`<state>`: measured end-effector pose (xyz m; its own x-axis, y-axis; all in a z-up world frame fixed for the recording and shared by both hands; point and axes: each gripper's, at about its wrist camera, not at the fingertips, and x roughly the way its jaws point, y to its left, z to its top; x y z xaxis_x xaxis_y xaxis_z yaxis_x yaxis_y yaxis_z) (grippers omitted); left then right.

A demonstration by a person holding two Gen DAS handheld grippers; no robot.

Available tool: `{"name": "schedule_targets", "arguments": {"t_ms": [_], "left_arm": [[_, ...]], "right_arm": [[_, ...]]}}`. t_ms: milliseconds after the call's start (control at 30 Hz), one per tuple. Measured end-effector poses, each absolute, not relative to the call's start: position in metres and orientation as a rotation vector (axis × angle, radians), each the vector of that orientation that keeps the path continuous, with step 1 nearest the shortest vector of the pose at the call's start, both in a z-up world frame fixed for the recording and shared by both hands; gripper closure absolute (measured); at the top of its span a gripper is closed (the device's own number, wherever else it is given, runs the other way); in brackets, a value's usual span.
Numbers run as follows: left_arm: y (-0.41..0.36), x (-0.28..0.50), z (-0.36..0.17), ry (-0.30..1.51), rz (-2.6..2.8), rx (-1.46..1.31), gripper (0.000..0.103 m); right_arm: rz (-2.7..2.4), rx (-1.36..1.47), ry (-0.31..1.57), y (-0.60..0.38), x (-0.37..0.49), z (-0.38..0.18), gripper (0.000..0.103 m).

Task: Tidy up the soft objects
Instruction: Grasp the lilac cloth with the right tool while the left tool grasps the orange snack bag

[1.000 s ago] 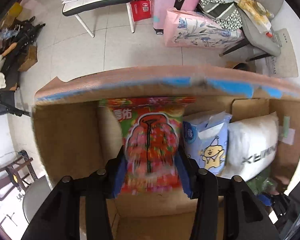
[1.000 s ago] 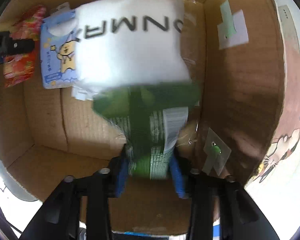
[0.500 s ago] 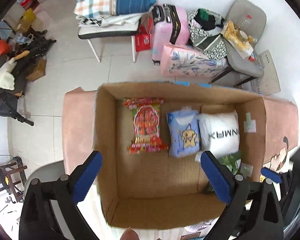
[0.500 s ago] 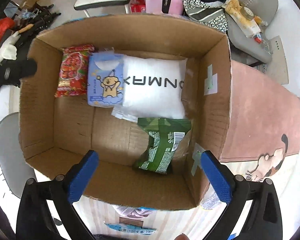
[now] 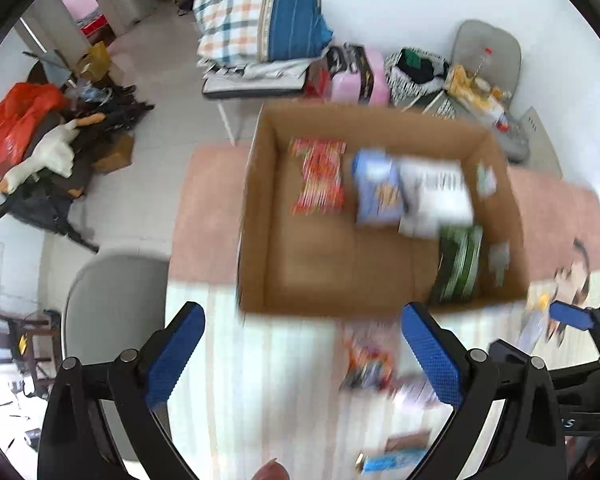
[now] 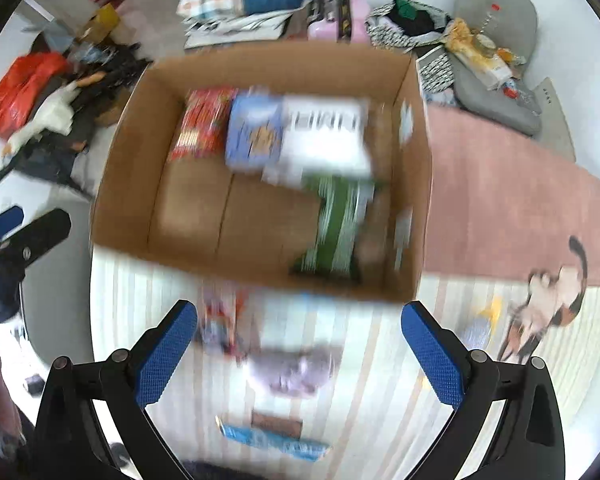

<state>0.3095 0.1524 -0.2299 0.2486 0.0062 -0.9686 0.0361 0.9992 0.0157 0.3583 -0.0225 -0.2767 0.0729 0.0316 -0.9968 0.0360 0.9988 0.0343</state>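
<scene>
Both tongs hang spread wide and empty above the bench, pulled back from a cardboard box (image 6: 260, 168) that stands on its far half. The left tongs (image 5: 300, 356) and right tongs (image 6: 300, 354) each show blue pads far apart with nothing between them, a stance that suits reaching for the next item rather than carrying one. Inside the box, four soft packs lie along the far and right walls: a red snack bag (image 6: 202, 124), a blue pack (image 6: 254, 136) touching it, a white pillow (image 6: 324, 136) beside that, and a green bag (image 6: 336, 224) near the right wall, leaving the left floor of the box bare for more. On the striped cloth (image 6: 148, 312) in front of the box, loose items wait: a purplish bundle (image 6: 296, 372), a colourful packet (image 5: 366, 364) and a blue wrapper (image 6: 276, 442), all blurred by camera motion. Judging by this, the sorting is partly done.
</scene>
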Motion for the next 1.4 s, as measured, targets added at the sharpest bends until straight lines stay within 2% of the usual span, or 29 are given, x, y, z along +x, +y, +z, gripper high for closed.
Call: {"name": "schedule_targets", "arguments": {"t_ms": [300,500,600,700,733,800,867,933,1167,1267,1400], "left_arm": [[0.165,0.189,-0.335,1.605,0.035,0.046,0.002],[0.173,0.19,-0.358,1.617,0.089,0.057,0.002],[0.172,0.203,-0.361,1.597,0.107,0.072,0.002],[0.171,0.214,-0.363,1.591,0.111,0.074,0.002],[0.169,0.219,-0.365,1.592,0.111,0.077,0.002],[0.171,0.222,-0.365,1.589,0.112,0.08,0.002],[0.167,0.231,-0.364,1.588,0.105,0.088,0.002],[0.163,0.237,-0.36,1.582,0.088,0.087,0.002],[0.142,0.269,-0.353,1.584,-0.004,0.022,0.002],[0.131,0.292,-0.366,1.636,-0.07,-0.075,0.002],[0.111,0.317,-0.396,1.753,-0.132,-0.226,0.002]], "right_arm": [[0.148,-0.249,1.78,0.026,0.199,-0.392,0.0],[0.089,-0.175,1.658,0.016,0.216,-0.399,0.0],[0.118,-0.33,1.607,0.028,0.234,-0.397,0.0],[0.184,-0.549,1.634,0.048,0.243,-0.416,0.002],[0.205,-0.598,1.647,0.052,0.243,-0.423,0.005],[0.27,-0.712,1.642,0.063,0.24,-0.437,0.029],[0.27,-0.813,1.624,0.066,0.236,-0.445,0.044],[0.224,-0.746,1.67,0.056,0.239,-0.446,0.047],[-0.029,-0.015,1.867,-0.037,0.24,-0.432,0.051],[-0.079,0.25,1.877,-0.072,0.232,-0.432,0.05],[-0.058,0.404,1.88,-0.094,0.228,-0.432,0.048]]}}
